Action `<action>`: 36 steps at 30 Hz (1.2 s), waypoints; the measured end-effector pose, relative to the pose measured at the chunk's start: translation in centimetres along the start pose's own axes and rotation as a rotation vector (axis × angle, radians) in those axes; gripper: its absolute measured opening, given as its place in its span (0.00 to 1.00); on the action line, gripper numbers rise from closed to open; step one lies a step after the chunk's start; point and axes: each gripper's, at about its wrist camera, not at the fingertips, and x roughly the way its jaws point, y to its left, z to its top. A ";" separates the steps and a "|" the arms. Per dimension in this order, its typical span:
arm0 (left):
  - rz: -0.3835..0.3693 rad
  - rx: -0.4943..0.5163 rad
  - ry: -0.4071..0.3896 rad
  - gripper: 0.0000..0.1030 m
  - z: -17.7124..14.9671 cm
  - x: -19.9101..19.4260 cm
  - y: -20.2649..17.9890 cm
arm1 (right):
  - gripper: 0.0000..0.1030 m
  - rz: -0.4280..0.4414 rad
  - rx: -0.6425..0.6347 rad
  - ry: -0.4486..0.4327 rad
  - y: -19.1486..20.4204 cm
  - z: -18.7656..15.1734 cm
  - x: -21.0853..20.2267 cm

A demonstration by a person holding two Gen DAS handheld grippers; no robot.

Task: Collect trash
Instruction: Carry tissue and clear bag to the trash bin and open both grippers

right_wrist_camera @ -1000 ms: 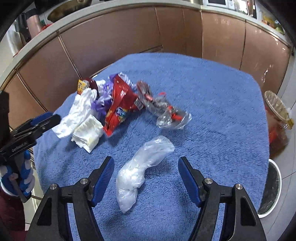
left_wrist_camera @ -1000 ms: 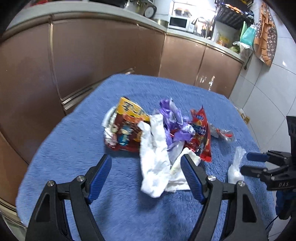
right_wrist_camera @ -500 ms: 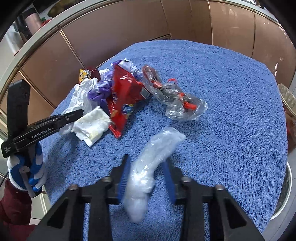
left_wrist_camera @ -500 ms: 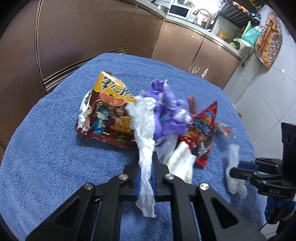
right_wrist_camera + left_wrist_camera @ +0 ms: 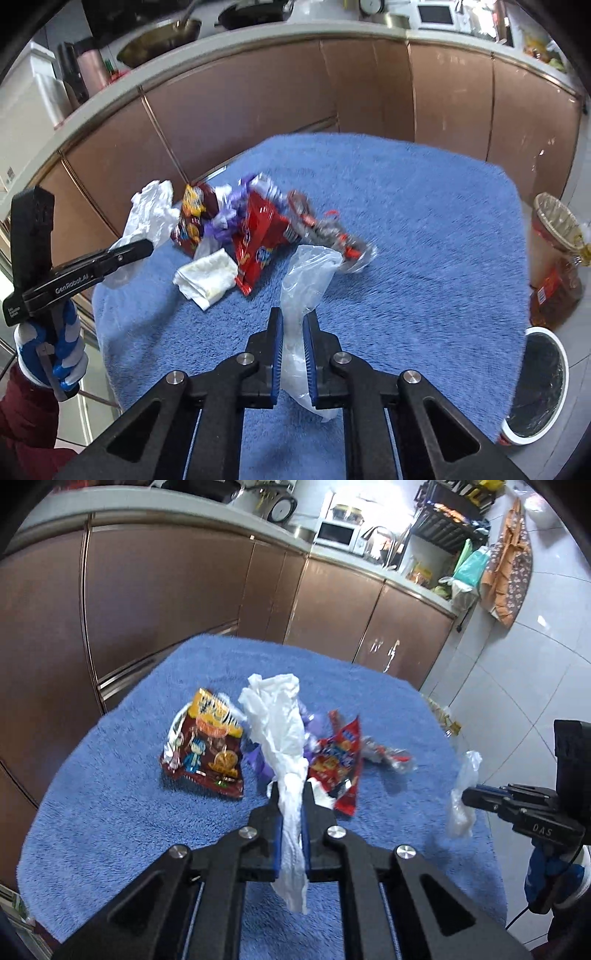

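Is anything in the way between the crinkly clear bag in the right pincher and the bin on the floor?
Nothing visible is. The right gripper is shut on the clear plastic bag, lifted off the blue towel. The white-rimmed bin sits on the floor off the towel's right edge, top open, with only bare towel between.

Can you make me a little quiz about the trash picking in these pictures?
1. True or false: the left hand-held gripper is shut on the crumpled white plastic bag.
2. What does the right hand-held gripper hold? A) red snack packet B) clear plastic bag C) folded tissue
3. Fill in: the litter lies on a fluffy ____ towel.

Key:
1. True.
2. B, the clear plastic bag. The red snack packet and folded white tissue lie on the towel, unheld.
3. Blue.
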 end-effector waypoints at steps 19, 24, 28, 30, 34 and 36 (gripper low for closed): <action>-0.154 0.242 -0.040 0.07 3.4 -1.1 -14.4 | 0.09 -0.215 0.181 -0.344 -9.2 -2.4 -14.4; -0.251 0.346 0.000 0.07 4.0 1.9 -21.2 | 0.09 -0.334 0.225 -0.383 -12.7 -3.8 -16.6; -0.323 0.444 0.049 0.07 4.6 6.1 -28.0 | 0.09 -0.384 0.289 -0.390 -15.6 -4.9 -17.0; -0.358 0.475 0.084 0.07 4.7 8.4 -31.0 | 0.09 -0.425 0.312 -0.381 -17.3 -5.4 -16.6; -0.398 0.533 0.177 0.07 3.7 13.6 -36.1 | 0.09 -0.474 0.370 -0.355 -20.6 -6.6 -15.8; -0.429 0.529 0.245 0.07 3.4 16.8 -38.4 | 0.09 -0.493 0.411 -0.333 -22.9 -7.3 -14.9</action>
